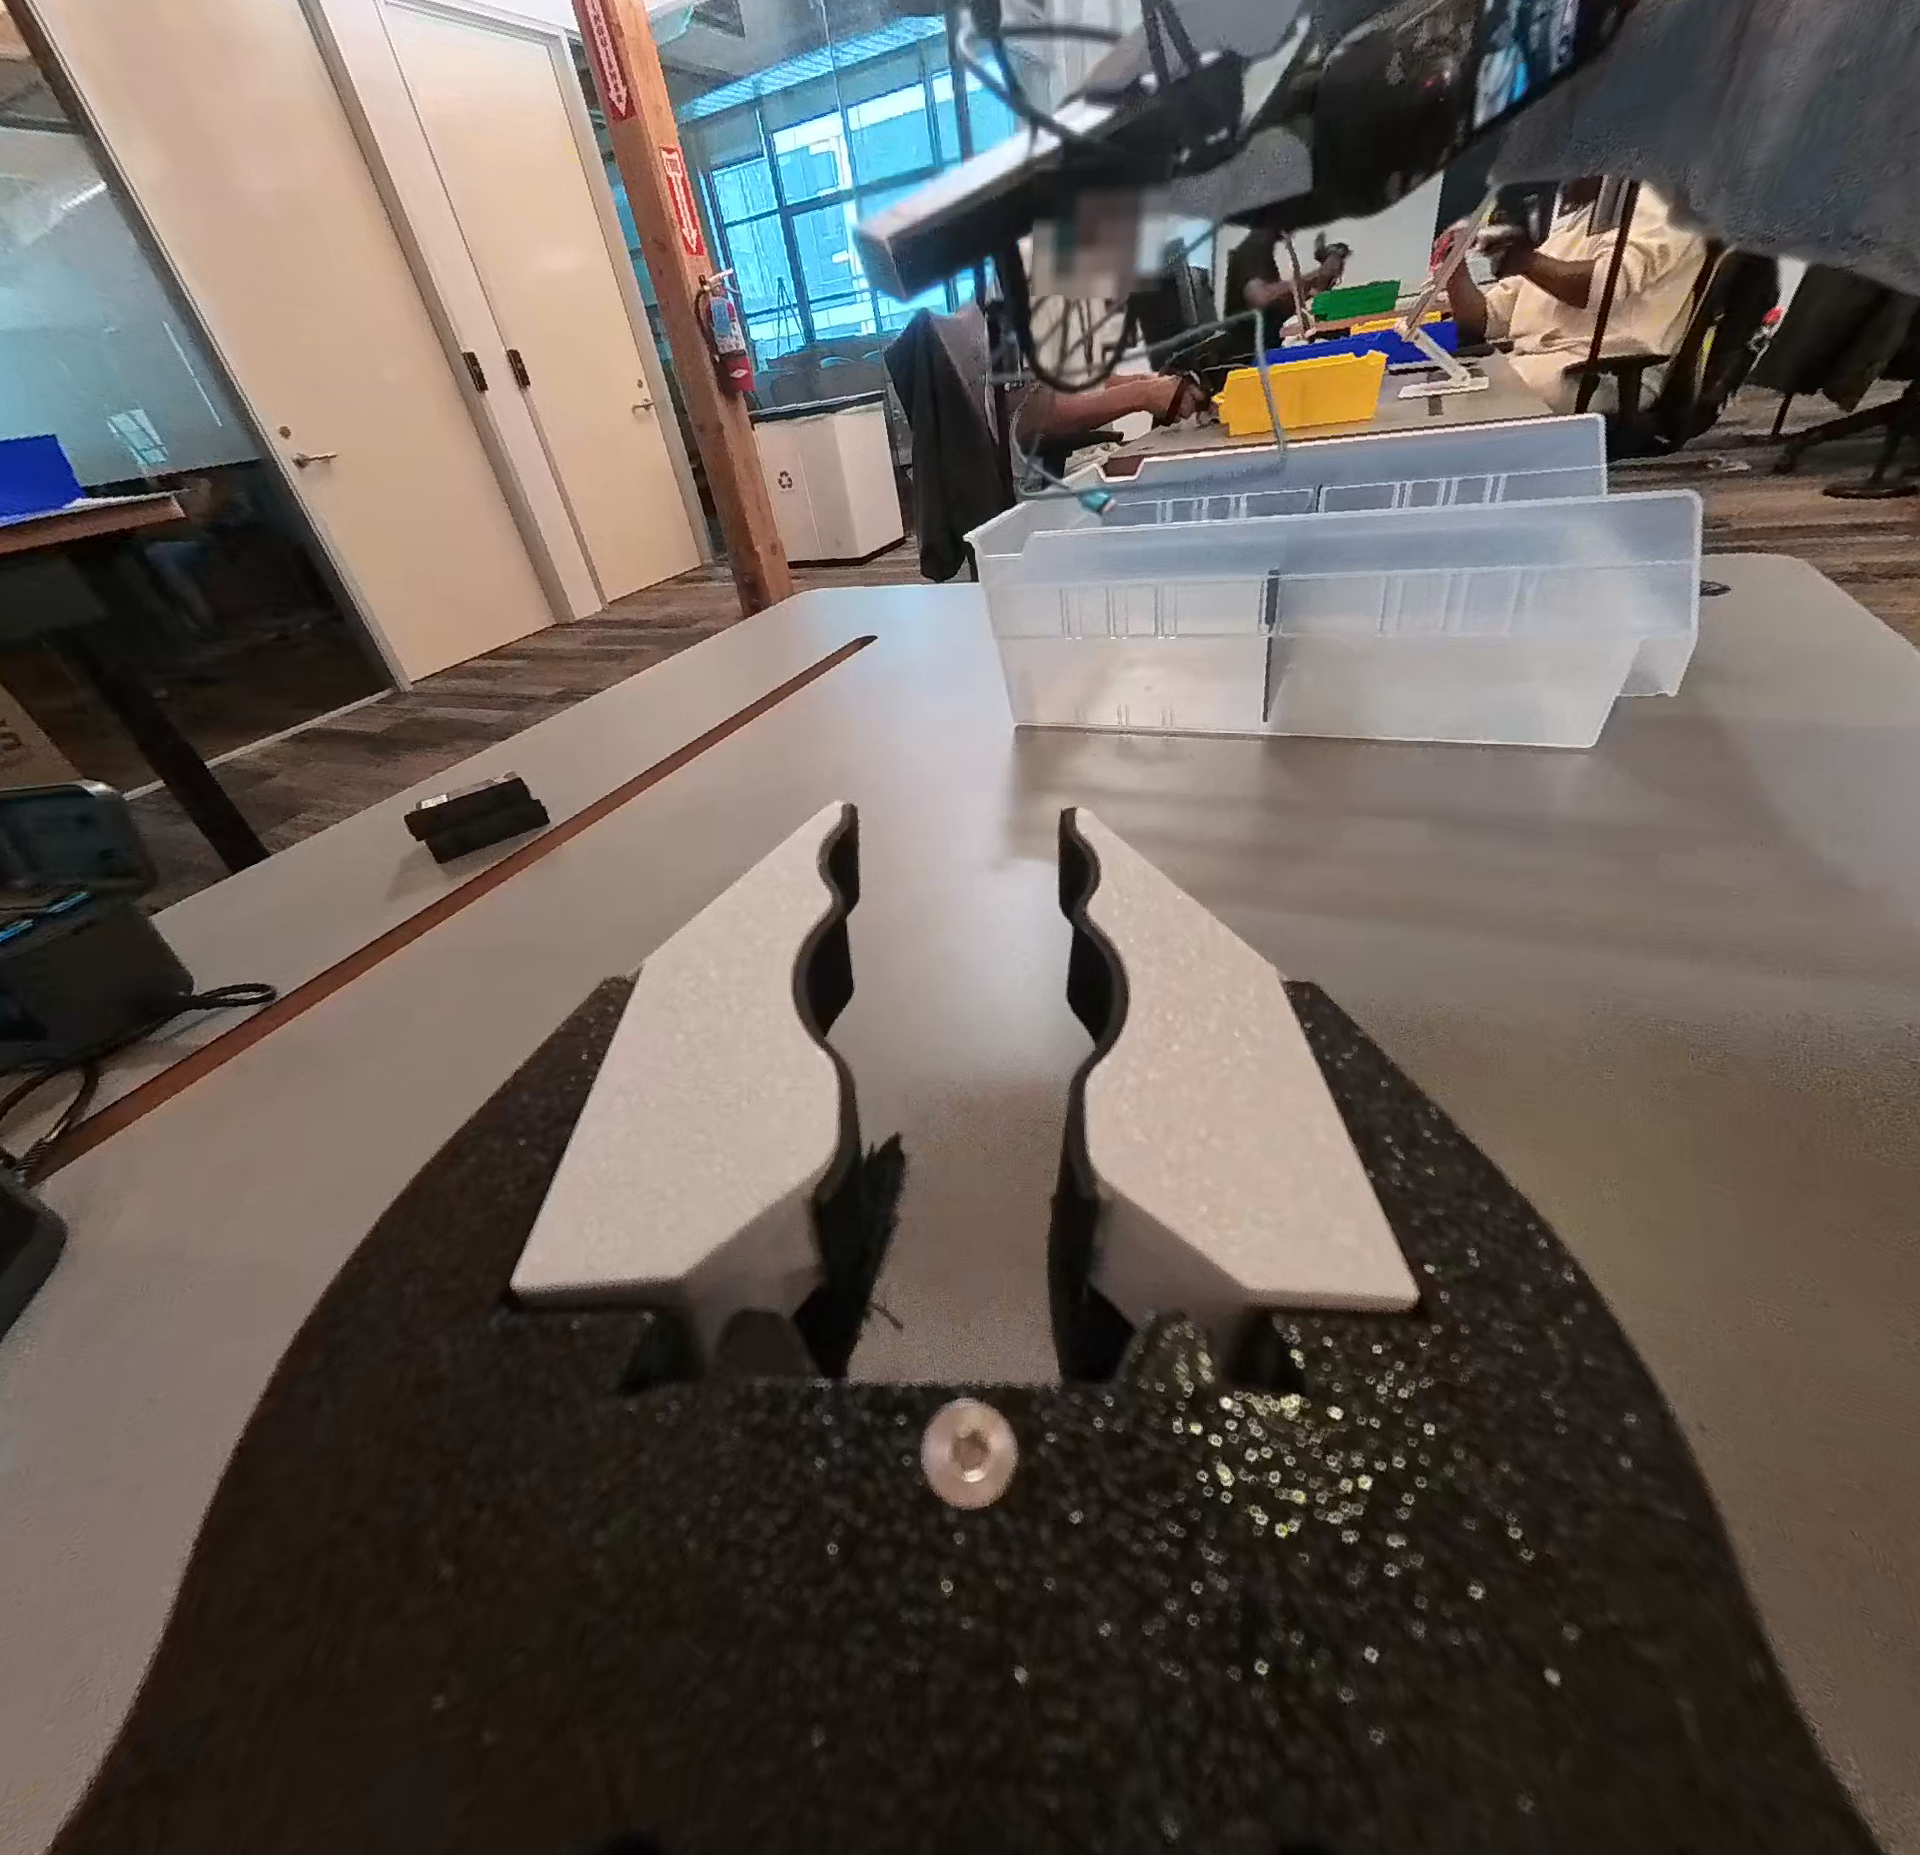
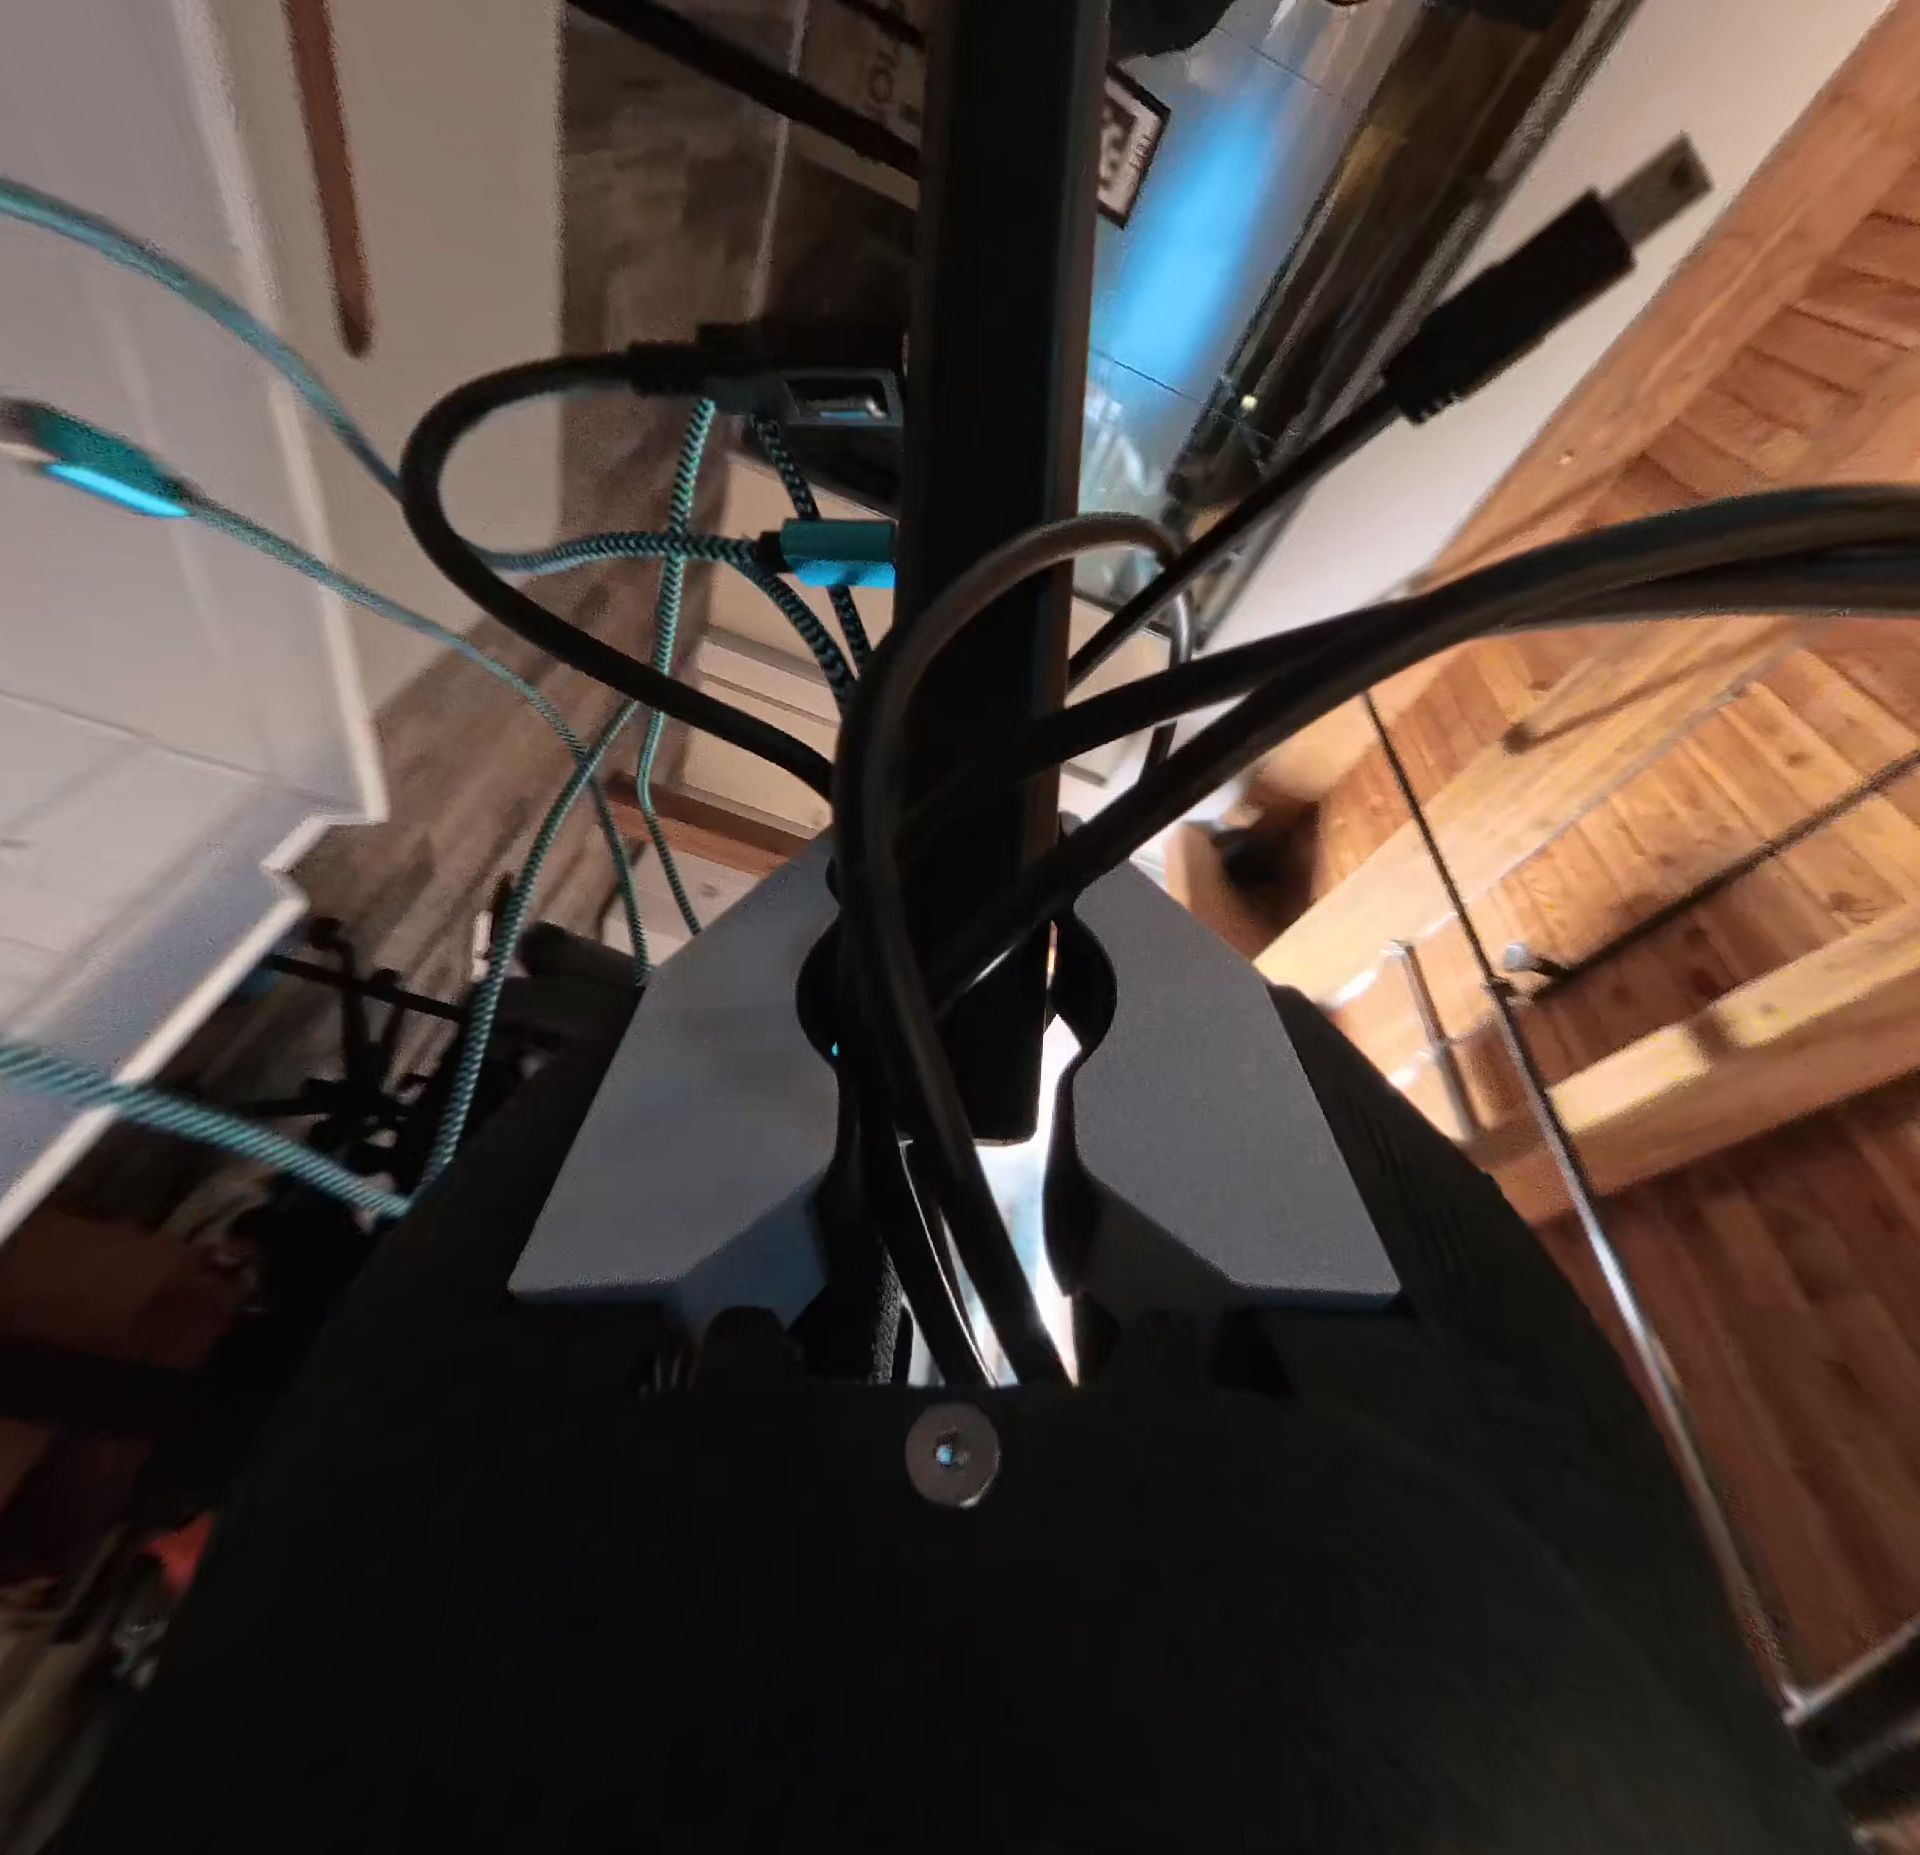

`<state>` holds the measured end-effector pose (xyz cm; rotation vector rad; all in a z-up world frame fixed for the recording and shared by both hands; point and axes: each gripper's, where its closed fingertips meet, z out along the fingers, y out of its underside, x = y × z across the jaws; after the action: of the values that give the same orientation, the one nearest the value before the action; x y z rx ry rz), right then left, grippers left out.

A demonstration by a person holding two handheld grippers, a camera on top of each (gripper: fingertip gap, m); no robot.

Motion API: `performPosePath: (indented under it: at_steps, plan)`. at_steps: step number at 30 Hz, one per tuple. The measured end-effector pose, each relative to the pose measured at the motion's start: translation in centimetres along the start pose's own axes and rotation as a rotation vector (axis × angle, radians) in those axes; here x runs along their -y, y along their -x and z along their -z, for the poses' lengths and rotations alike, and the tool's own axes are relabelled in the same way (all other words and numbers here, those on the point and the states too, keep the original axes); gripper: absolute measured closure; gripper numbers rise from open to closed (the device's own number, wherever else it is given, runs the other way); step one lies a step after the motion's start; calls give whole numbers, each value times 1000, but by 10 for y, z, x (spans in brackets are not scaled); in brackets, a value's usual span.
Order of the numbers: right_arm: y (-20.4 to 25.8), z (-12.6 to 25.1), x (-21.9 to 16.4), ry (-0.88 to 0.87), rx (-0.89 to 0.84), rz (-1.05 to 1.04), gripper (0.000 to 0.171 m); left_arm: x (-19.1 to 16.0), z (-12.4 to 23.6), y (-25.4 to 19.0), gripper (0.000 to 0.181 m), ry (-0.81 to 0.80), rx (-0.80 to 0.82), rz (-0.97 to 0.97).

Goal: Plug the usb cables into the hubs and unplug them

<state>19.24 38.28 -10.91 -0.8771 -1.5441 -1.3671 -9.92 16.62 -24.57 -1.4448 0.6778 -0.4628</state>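
Note:
My left gripper (image 1: pixel 958 829) is open and empty, low over the grey table (image 1: pixel 1455 974). My right gripper (image 2: pixel 956 891) is held up in the air, shut on a long black hub (image 2: pixel 997 351) together with a bundle of black cables (image 2: pixel 1351 621). Teal braided cables (image 2: pixel 665 600) hang around it, and one teal plug (image 2: pixel 836 558) sits against the hub's side. A black USB plug (image 2: pixel 1507 288) and another teal plug (image 2: pixel 94 460) dangle loose. In the left wrist view the hub (image 1: pixel 977 205) shows high up, with a teal cable end (image 1: pixel 1096 501) hanging below it.
Two clear plastic bins (image 1: pixel 1340 642) stand on the table ahead of the left gripper. A small black object (image 1: pixel 478 818) lies on the neighbouring table to the left. People work at a far desk with yellow and blue bins (image 1: pixel 1299 397). The grippers' ends are close to 40 centimeters from one another.

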Motion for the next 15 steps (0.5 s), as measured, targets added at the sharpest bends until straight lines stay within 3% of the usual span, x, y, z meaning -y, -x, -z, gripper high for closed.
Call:
performPosePath:
  at_steps: [9,15]
  plan:
    - [87,32,16,-121,408,2,140,-1,-1,-2,147,8,-4,-16]
    - [133,47,18,-81,846,-108,140,-3,-3,-4,149,17,-12,-23]
